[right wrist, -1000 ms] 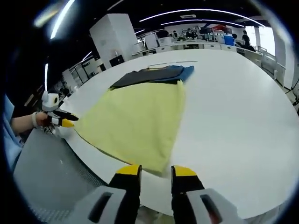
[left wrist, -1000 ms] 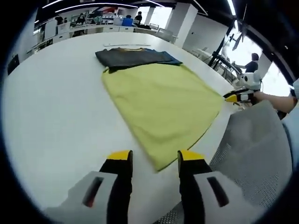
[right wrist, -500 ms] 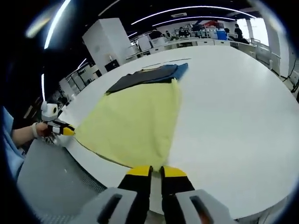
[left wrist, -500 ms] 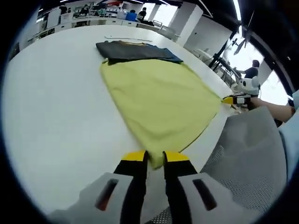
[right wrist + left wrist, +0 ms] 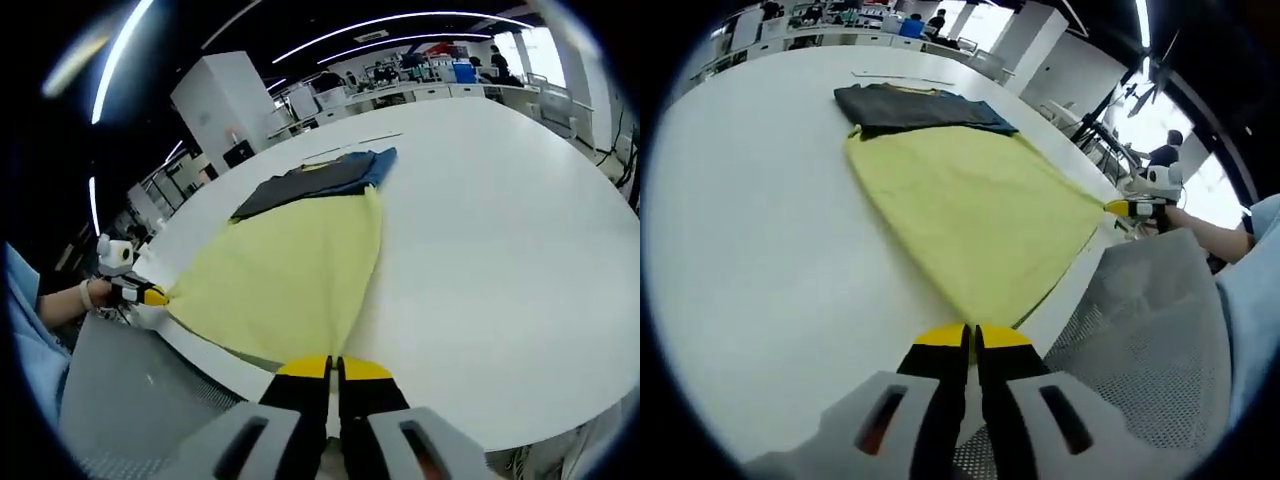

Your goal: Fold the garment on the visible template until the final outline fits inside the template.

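Left gripper view has the left tool [image 5: 971,338] at 6 o'clock, its yellow-tipped jaws pressed together on the nearest corner of the yellow-green cloth garment [image 5: 970,205], which spreads from there toward 12 o'clock across the round white desk [image 5: 750,220]. At 3 o'clock the right tool [image 5: 1116,208], held by a person's hand [image 5: 1168,212], pinches the opposite near corner of the same garment at the desk edge. A grey mesh chair back [image 5: 1140,340] sits between the two tools at 4 o'clock. Beyond the garment, at 12 o'clock and touching its far edge, lies a dark grey and blue folded cloth [image 5: 915,107]. Right gripper view shows the right tool [image 5: 334,368] at 6 o'clock, jaws likewise clamped together on the yellow-green garment [image 5: 285,280] corner, with the left tool [image 5: 152,296] at 9 o'clock gripping the other corner. The garment fans out toward 12 o'clock over the desk [image 5: 500,220], meeting the dark folded cloth [image 5: 315,178]. Far behind stand office desks with seated people.
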Available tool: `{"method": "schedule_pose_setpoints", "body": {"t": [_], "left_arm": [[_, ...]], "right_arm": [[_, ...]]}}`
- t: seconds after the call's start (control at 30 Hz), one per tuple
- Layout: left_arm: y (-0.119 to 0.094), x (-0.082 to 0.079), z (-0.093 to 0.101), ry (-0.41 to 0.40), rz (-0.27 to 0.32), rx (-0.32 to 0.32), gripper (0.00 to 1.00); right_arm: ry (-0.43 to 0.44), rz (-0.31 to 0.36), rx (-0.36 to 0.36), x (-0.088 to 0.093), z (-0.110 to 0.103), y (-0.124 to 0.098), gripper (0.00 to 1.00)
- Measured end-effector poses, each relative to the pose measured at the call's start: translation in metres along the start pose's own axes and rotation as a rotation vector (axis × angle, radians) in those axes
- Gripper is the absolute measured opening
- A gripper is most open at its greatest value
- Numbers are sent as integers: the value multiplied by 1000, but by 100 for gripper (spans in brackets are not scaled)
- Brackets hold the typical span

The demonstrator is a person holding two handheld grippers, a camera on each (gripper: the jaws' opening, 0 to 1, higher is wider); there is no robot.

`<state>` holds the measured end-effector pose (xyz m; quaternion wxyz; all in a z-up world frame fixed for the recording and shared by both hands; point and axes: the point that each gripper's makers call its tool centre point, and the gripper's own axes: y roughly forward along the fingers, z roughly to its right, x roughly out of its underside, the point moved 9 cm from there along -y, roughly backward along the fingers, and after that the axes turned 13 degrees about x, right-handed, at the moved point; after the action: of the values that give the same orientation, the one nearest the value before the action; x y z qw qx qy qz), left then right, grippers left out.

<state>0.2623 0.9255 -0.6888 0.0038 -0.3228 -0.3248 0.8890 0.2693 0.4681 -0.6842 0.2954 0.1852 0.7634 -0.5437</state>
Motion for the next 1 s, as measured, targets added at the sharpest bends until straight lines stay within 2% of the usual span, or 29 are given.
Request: {"method": "schedule_pose_setpoints", "body": {"t": [0.33, 0.5, 0.6, 0.7, 0.83, 0.97, 1.0], "left_arm": [[-12, 11, 18, 6, -55, 81, 0], [-10, 17, 17, -26, -67, 107, 0], [-9, 15, 18, -34, -63, 112, 0], [-13, 6, 19, -37, -32, 123, 0], [-21, -10, 19, -30, 11, 128, 0], [-29, -32, 16, -29, 82, 122, 0], [-31, -40, 15, -33, 112, 127, 0]], "right_arm": [[46, -21, -20, 15, -5, -28, 0], [69, -32, -20, 20, -4, -30, 0], [78, -38, -23, 20, -5, -29, 0], [79, -30, -26, 14, -7, -30, 0], [144, -12, -63, 0, -7, -32, 0], [185, 29, -75, -18, -1, -32, 0], [218, 47, -84, -25, 0, -30, 0]]}}
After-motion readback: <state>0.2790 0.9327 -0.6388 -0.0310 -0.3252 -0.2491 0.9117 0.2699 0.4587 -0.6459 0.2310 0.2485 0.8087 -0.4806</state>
